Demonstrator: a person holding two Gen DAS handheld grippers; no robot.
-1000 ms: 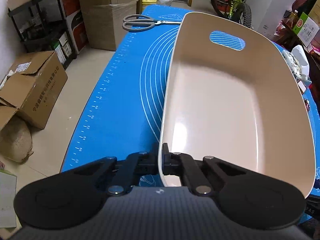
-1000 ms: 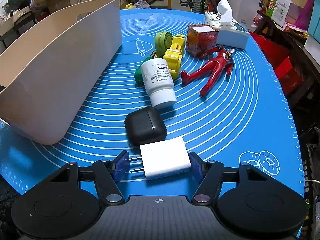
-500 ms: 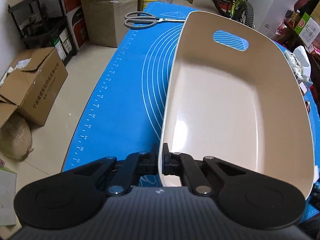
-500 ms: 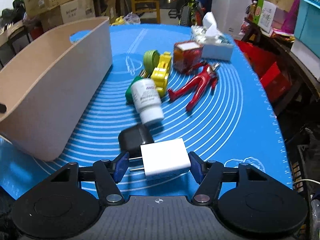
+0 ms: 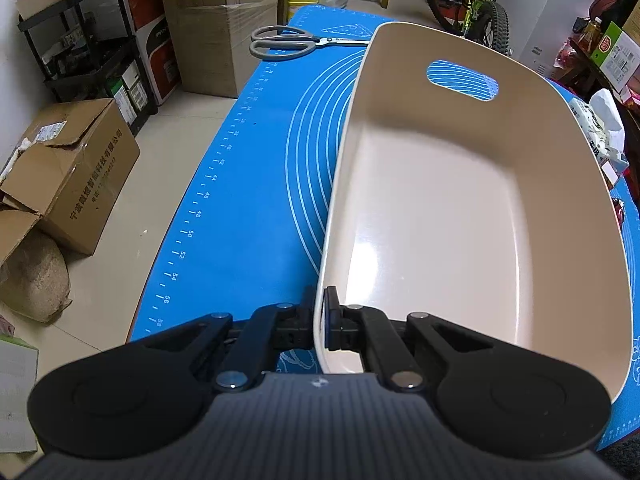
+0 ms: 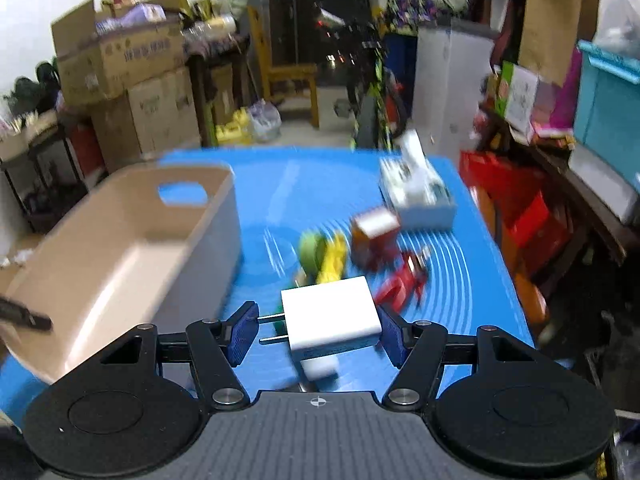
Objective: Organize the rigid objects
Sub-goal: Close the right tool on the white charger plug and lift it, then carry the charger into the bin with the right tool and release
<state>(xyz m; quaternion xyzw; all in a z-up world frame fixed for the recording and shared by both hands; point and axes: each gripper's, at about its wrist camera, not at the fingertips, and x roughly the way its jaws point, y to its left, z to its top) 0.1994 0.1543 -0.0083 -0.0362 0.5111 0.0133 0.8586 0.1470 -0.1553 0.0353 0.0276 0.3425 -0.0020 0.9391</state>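
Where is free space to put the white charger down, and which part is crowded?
The tub is empty inside. The blue mat is bare between the tub and its ruler edge, up to the scissors. Right of the tub, toys crowd the mat.

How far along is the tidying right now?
Nothing is done: the beige bin is empty. In hand: left tongs pinch its rim, right tongs carry the white charger. The toys and the tissue box wait on the blue mat.
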